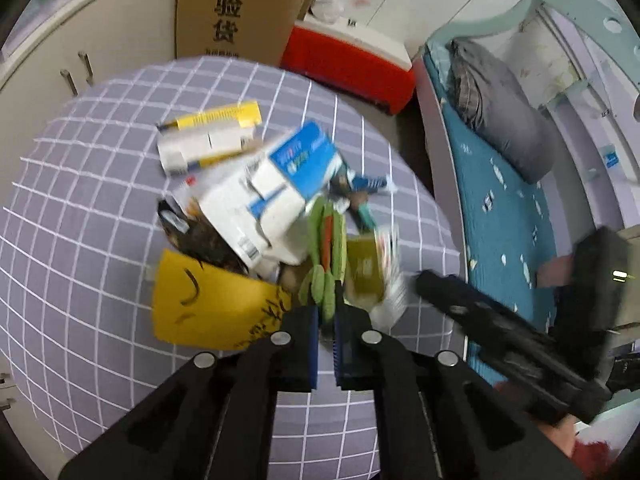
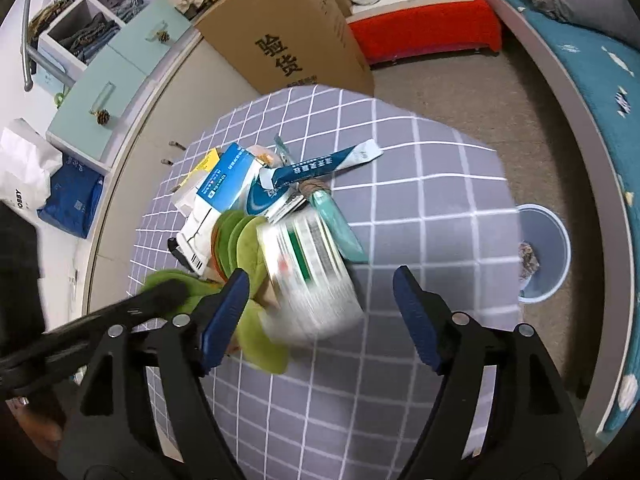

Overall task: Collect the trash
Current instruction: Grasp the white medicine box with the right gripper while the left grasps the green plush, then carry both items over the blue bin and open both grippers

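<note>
Left gripper point(image 1: 326, 322) pinches the green plush toy point(image 1: 326, 256); right gripper point(image 2: 320, 304) gapes wide, empty, around the blurred carton point(image 2: 310, 276).

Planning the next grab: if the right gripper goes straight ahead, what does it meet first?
Probably the blurred white-and-green box, lying between the open jaws of the right gripper; depth is unclear.

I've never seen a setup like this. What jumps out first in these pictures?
A messy heap of cartons and wrappers sits mid-table on the purple checked tablecloth, topped by a blue-and-white box. The left gripper is pinched shut on a green plush toy at the heap's near edge, while the right gripper hangs open over a blurred white carton. A pale blue bin waits on the floor beside the table.
</note>
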`<state>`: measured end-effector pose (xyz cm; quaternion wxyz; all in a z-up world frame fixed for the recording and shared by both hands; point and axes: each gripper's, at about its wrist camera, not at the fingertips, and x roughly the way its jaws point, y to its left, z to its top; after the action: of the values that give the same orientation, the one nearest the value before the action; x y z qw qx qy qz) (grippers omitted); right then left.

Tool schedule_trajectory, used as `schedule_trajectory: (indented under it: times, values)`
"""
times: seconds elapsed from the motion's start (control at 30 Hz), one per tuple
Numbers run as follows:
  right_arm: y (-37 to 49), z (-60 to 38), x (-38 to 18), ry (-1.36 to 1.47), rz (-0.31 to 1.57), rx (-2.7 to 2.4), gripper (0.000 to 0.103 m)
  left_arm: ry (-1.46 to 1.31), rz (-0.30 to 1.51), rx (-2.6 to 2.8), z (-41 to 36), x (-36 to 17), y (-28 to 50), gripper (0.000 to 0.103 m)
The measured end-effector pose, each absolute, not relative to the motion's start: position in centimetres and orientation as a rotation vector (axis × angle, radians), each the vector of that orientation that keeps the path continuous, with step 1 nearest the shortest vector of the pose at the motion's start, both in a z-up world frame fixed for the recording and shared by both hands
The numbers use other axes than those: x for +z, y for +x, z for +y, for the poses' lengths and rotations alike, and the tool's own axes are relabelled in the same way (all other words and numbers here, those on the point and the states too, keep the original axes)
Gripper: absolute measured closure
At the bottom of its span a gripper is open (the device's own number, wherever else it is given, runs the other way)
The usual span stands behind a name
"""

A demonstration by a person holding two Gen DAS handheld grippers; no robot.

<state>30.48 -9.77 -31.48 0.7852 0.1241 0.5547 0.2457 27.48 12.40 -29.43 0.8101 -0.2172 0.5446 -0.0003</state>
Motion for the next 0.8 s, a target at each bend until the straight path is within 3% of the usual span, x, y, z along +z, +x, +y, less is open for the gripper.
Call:
schedule_trajectory:
  times: [0.27,0.3,0.33,0.8]
  values:
    - [31.6,-7.1,-34.5,0.251,1.305,0.588,0.030,-0.472,1.130,0.022,13.1,-28.0,27.8,0.098]
    - [31.6,-7.1,-34.6,0.246,1.314,0.599,0.044,-0.471,1.125,0.025,13.0,-27.8,27.7,0.098]
    - [31.6,-7.1,-34.7,0.236,1.320,0.601,0.051,-0.472,1.122,0.022,13.0,-27.7,27.6,0.098]
    - [30.8,-15.3,-27.1,0.304,1.173,0.528,0.051,-0.453,0.990,-0.180,6.4,-20.7,29.1,0.098]
